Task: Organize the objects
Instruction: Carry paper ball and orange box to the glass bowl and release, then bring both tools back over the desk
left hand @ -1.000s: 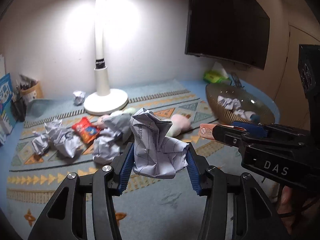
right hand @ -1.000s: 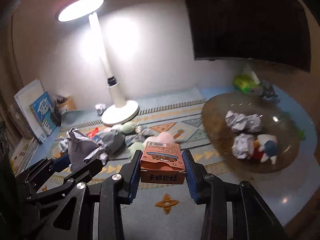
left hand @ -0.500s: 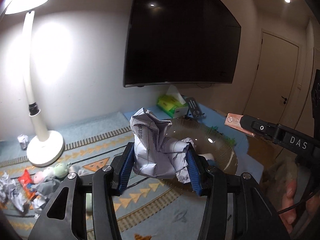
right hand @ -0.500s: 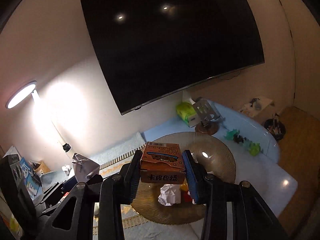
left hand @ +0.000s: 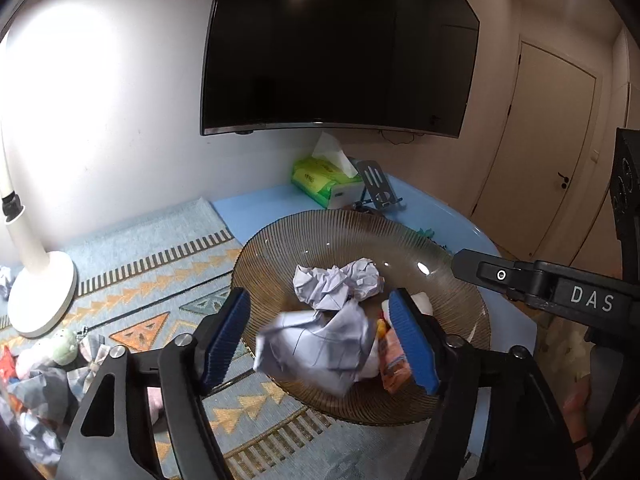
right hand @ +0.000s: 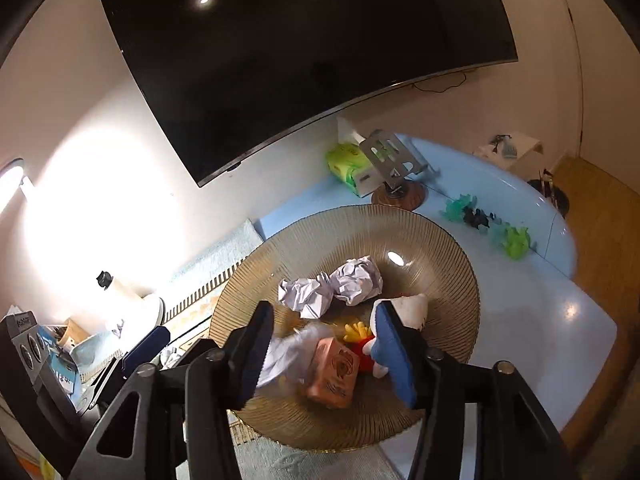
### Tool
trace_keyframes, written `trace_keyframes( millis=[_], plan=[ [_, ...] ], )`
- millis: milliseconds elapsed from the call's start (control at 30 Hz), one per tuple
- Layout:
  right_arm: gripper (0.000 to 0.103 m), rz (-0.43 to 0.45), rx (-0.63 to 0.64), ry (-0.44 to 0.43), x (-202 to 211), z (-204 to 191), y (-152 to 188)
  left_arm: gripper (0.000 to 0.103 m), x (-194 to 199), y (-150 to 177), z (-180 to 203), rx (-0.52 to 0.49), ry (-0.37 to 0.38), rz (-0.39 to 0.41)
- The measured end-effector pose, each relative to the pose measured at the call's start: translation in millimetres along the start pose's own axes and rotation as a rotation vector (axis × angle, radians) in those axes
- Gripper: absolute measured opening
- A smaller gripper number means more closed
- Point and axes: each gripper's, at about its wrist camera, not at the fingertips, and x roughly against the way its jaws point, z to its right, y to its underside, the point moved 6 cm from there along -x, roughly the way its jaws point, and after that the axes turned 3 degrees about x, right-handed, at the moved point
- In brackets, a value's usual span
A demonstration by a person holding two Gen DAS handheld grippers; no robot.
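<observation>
Just above the ribbed amber glass bowl (left hand: 280,248), the left gripper (left hand: 322,334) had been opening, its blue ridged pads standing clear of a blurred crumpled paper ball (left hand: 320,344) between them; the right gripper (right hand: 322,354) had likewise been widening, and the small orange carton (right hand: 334,374) lay tilted between its jaws, touching neither pad; two crumpled paper wads (right hand: 332,286) and a plush toy (right hand: 412,308) sat farther inside the bowl; beyond stood a green tissue box (left hand: 320,178), a metal stand (right hand: 390,156) and a dark wall screen (left hand: 336,48); a patterned mat (left hand: 152,276) and white lamp base (left hand: 40,300) lay left.
</observation>
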Motion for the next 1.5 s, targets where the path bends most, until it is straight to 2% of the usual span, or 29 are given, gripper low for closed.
trace_keyframes(
  millis=[33, 133, 233, 300, 533, 600, 733, 833, 867, 1000, 1200, 1300, 1500],
  plan=[
    [0.052, 0.002, 0.009, 0.003, 1, -1, 1, 0.081, 2, 1, -1, 0.009, 0.008, 0.008],
    [0.053, 0.007, 0.035, 0.003, 7, -10, 5, 0.081, 4, 0, -3, 0.007, -0.004, 0.014],
    [0.061, 0.006, 0.042, -0.024, 10, -21, 9, 0.081, 17, 3, -10, 0.021, 0.003, 0.016],
    [0.062, 0.002, 0.052, -0.052, 12, -33, 13, 0.081, 30, 6, -18, 0.028, -0.01, 0.031],
    [0.065, -0.008, 0.178, -0.13, 21, -102, 36, 0.081, 83, 19, -58, 0.06, -0.097, 0.082],
    [0.069, -0.013, 0.213, -0.151, 21, -124, 45, 0.081, 101, 23, -74, 0.084, -0.122, 0.097],
    [0.072, -0.046, 0.282, -0.194, 12, -170, 70, 0.081, 142, 37, -115, 0.146, -0.212, 0.137],
    [0.072, -0.061, 0.343, -0.235, 7, -207, 91, 0.087, 169, 53, -153, 0.213, -0.286, 0.152],
    [0.072, -0.059, 0.365, -0.246, 5, -218, 98, 0.09, 177, 60, -167, 0.233, -0.325, 0.153],
    [0.072, -0.014, 0.416, -0.274, -2, -253, 126, 0.09, 203, 90, -214, 0.263, -0.455, 0.137],
    [0.072, -0.024, 0.506, -0.296, -38, -288, 165, 0.09, 204, 136, -285, 0.377, -0.564, 0.09],
    [0.072, 0.017, 0.518, -0.284, -53, -291, 176, 0.09, 199, 152, -307, 0.408, -0.588, 0.079],
    [0.072, -0.103, 0.472, -0.308, -87, -289, 200, 0.09, 192, 161, -317, 0.466, -0.533, 0.056]
  ],
)
